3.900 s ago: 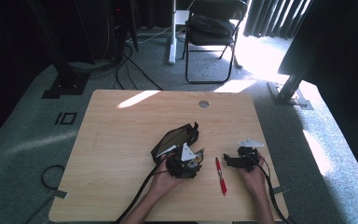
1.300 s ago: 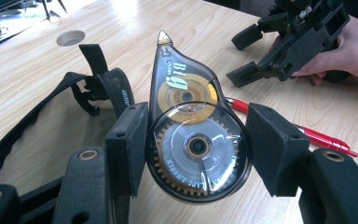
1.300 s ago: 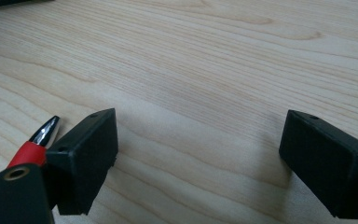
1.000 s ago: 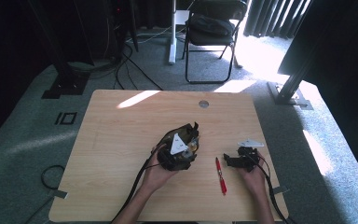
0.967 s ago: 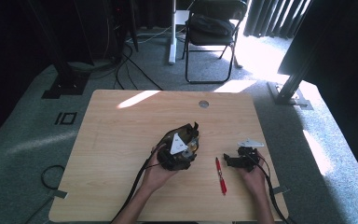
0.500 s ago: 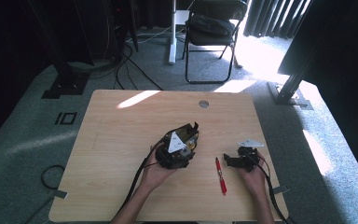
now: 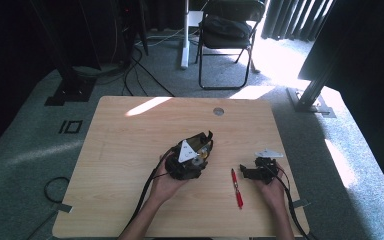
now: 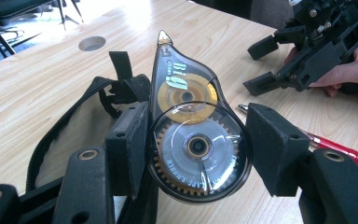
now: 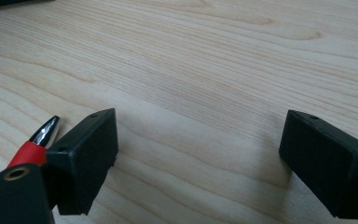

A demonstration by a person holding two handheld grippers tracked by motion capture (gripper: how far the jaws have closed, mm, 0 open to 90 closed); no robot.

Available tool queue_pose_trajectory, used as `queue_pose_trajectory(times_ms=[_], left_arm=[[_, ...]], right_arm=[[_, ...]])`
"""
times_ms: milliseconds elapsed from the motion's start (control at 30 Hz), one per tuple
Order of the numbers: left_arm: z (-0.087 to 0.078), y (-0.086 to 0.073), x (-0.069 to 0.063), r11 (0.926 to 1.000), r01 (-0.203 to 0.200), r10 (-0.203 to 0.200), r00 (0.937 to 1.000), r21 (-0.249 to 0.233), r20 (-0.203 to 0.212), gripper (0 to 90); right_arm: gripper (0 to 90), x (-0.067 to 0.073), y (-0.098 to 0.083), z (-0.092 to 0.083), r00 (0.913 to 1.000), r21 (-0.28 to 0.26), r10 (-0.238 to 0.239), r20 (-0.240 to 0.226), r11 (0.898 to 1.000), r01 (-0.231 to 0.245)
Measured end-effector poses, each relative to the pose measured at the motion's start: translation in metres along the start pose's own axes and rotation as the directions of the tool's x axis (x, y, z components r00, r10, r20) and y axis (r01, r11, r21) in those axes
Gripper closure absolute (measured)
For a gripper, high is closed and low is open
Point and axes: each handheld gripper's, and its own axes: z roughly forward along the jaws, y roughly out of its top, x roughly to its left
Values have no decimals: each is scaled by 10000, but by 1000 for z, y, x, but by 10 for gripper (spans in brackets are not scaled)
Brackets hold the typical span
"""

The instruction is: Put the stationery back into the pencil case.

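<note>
While blurred from above, left gripper [image 8: 196, 154] clamped on correction tape dispenser [image 8: 193, 135]; right gripper [image 9: 198, 158] released.

High view looks steeply down on the whole surface [image 7: 130, 135]; both gripper views sit close, sharing the red pen [image 8: 335, 148].

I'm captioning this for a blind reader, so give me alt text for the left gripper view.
A clear correction tape dispenser sits between two black jaws over an open black pouch on a wooden table. Behind it lie a red pen and another gripper in a hand.
</note>
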Motion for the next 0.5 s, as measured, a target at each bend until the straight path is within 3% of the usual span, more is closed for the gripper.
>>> queue_pose_trajectory(times_ms=[500], left_arm=[[-4,-1,8,10000,93,-94,9998,-15,-165,418]], right_arm=[[113,0,0,0,10000,0,1,2,10000,-1]])
